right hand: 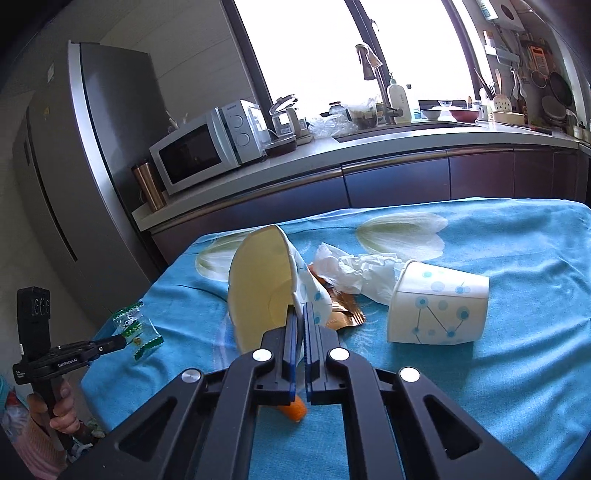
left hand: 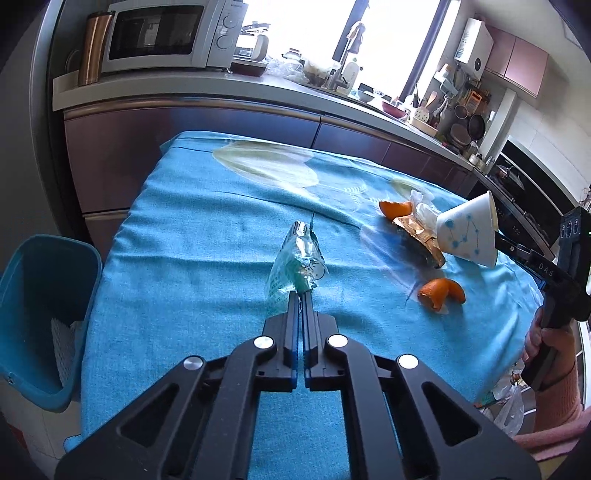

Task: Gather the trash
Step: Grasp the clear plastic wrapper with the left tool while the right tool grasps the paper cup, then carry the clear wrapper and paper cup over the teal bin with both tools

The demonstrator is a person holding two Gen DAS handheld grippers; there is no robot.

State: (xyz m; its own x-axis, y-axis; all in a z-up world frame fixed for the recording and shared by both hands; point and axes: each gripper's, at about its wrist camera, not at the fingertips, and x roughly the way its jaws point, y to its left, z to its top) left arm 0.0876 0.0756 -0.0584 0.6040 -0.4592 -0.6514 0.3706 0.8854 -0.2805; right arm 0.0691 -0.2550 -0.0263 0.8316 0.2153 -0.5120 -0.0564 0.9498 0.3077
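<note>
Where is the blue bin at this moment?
The blue bin appears only in the left wrist view, at the left edge. It stands on the floor beside the table, below the microwave counter.
</note>
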